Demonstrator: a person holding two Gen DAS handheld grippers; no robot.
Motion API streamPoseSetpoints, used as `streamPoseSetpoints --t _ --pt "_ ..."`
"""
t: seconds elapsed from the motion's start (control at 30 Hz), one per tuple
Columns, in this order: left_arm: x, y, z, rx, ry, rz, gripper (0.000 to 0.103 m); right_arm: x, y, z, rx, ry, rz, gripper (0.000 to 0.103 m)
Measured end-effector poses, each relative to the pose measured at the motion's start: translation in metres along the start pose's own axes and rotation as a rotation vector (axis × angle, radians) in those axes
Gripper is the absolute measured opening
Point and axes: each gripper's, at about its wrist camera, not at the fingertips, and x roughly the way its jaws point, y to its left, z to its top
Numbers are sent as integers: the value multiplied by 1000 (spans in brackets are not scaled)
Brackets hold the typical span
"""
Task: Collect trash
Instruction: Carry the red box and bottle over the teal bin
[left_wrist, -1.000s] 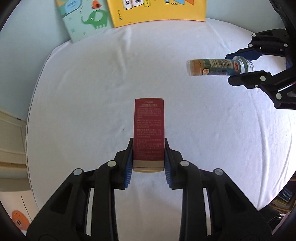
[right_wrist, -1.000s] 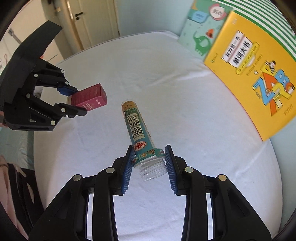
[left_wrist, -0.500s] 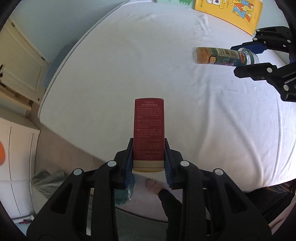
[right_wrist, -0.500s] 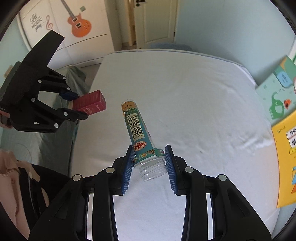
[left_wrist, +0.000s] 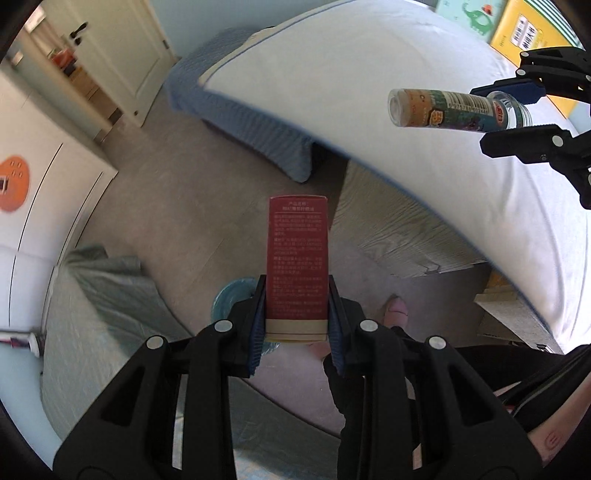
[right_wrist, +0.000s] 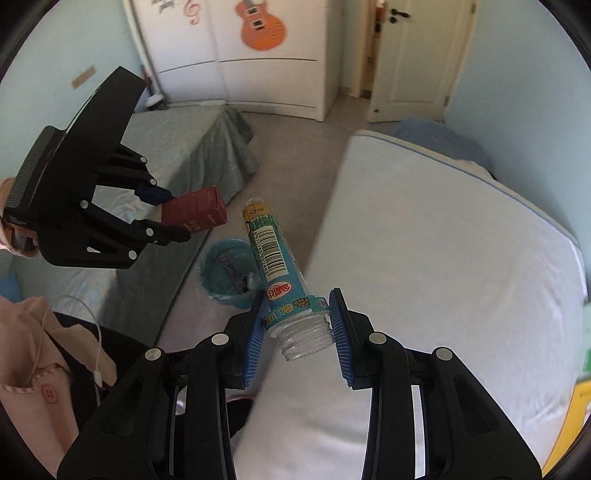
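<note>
Carrying two pieces of trash toward the floor bin is the step in hand: the red carton (left_wrist: 297, 258) sits clamped by its lower end between the jaws of the left gripper (left_wrist: 297, 314), standing out toward twelve o'clock in the left wrist view; the empty plastic bottle (right_wrist: 277, 266) is pinched at its threaded neck by the right gripper (right_wrist: 298, 328), its base pointing toward eleven o'clock in the right wrist view; the teal bin (right_wrist: 229, 273) stands on the floor between the white bed (right_wrist: 443, 258) and a lower grey-green covered bed (right_wrist: 177, 155), at about ten o'clock from the bottle neck. To do this well, I judge each gripper should be centred over the bin mouth before its jaws part, the long bottle tipped base-first so it does not catch the rim; dropping one item at a time avoids a clash. From the left wrist the bin (left_wrist: 231, 299) is mostly hidden behind the fingers and carton; its contents are dark and unclear; the room edges are blurred.
</note>
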Motion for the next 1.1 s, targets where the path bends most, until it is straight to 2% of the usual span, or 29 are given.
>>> streamPoseSetpoints --t 0.23,0.47,0.7,1.1 --pt "3 39 -30 -128 16 25 26 34 48 53 -134 24 76 35" --pt "13 84 -64 -241 41 32 26 66 81 91 -242 61 138 35" --pt "18 111 -89 -322 70 25 26 89 107 113 -300 94 183 35" --pt "28 137 -109 -398 99 12 26 122 131 137 -333 137 220 35"
